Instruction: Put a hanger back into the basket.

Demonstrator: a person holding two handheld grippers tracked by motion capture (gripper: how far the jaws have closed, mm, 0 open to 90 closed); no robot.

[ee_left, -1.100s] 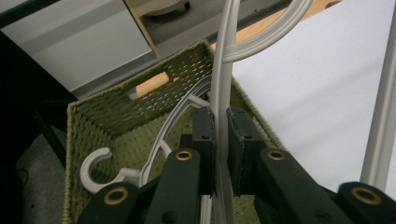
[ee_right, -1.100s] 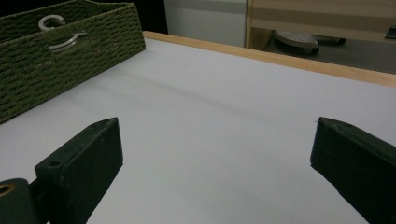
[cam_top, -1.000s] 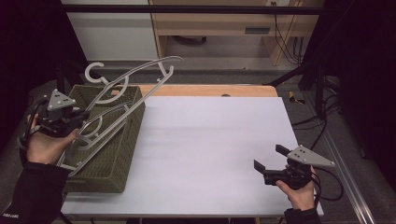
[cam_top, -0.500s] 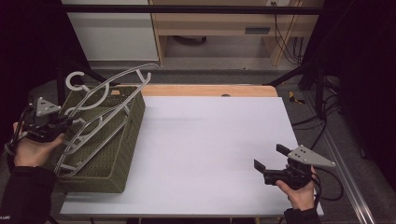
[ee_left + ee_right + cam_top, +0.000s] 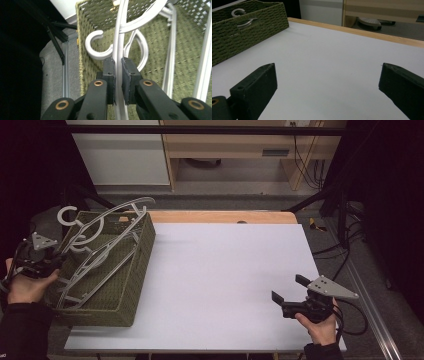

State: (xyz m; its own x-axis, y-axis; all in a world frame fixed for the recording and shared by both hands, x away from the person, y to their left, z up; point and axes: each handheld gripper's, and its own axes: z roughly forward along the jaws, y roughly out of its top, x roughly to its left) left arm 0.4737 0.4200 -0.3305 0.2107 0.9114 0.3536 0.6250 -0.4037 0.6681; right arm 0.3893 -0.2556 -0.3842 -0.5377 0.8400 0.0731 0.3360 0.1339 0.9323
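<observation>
An olive woven basket (image 5: 135, 270) stands on the left part of the white table (image 5: 225, 270). Grey plastic hangers (image 5: 102, 247) lie tilted in it, hooks toward the far left. My left gripper (image 5: 52, 265) is at the basket's left rim, shut on the bar of one grey hanger (image 5: 119, 50), whose bar runs between the pads (image 5: 109, 72). My right gripper (image 5: 284, 296) hovers low over the table's near right corner, open and empty. The basket (image 5: 242, 37) and a hanger hook (image 5: 239, 12) appear far left in the right gripper view.
A wooden strip (image 5: 225, 216) edges the table's far side. Metal rail (image 5: 370, 310) runs along the right edge, with cables (image 5: 350, 250) beyond it. Dark frame legs (image 5: 57, 37) stand left of the basket. Shelving (image 5: 235, 150) is behind the table.
My left gripper has drawn the hanger leftward and down toward the basket; the raised hanger end has dropped lower. The right gripper has stayed in place.
</observation>
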